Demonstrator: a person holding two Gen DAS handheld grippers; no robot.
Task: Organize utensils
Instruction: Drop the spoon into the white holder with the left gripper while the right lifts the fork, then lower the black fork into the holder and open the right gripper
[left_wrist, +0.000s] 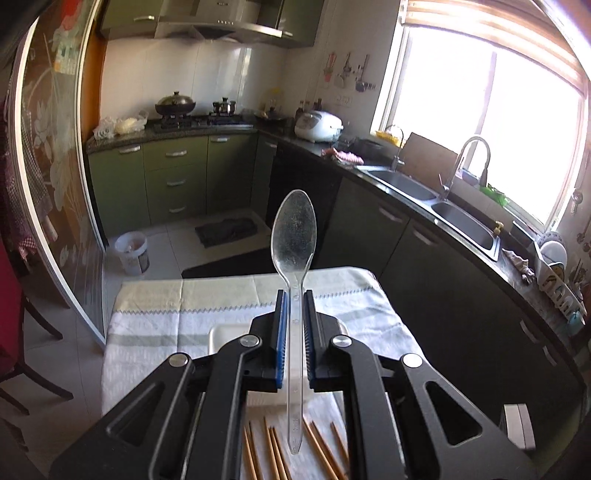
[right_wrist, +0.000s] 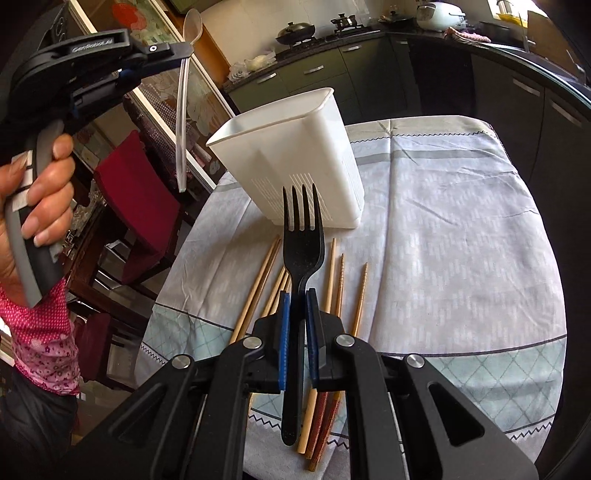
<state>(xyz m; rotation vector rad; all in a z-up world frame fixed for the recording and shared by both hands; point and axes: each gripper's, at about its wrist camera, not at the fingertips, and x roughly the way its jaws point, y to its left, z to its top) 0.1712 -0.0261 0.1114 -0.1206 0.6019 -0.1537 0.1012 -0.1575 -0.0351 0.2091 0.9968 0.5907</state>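
Room: kitchen with green cabinets, a hob carrying a lidded wok (left_wrist: 174, 104), a white rice cooker (left_wrist: 318, 125) on the dark counter, a double steel sink (left_wrist: 436, 206) under a bright window.
Surface: small table under a pale patterned tablecloth (right_wrist: 461, 221), grey and light-green bands near its edges.
Left gripper (left_wrist: 294, 295): raised above the table, closed on the handle of a clear plastic spoon (left_wrist: 295, 236); bowl end up and forward, handle tip hanging down past the pads. Seen from the right wrist view as well (right_wrist: 187, 50), gripped by the person's left hand (right_wrist: 40, 192) in a pink sleeve.
Right gripper (right_wrist: 298, 295): closed on the neck of a black plastic fork (right_wrist: 303, 236); tines pointing away toward the holder, handle end trailing back between the fingers.
Container: white plastic utensil holder (right_wrist: 295, 158) standing on the cloth at the far left part of the table, slotted lower walls, inner divider visible; nothing seen inside from this angle, though the bottom is partly hidden.
Chopsticks (right_wrist: 258, 284): several wooden ones lying loose on the cloth, just in front of the holder and beneath the fork; also visible below the left gripper (left_wrist: 273, 454).
Floor: white bucket (left_wrist: 133, 253) and dark mat (left_wrist: 227, 230) on pale tiles.
Beside the table: red chair (right_wrist: 144, 218).
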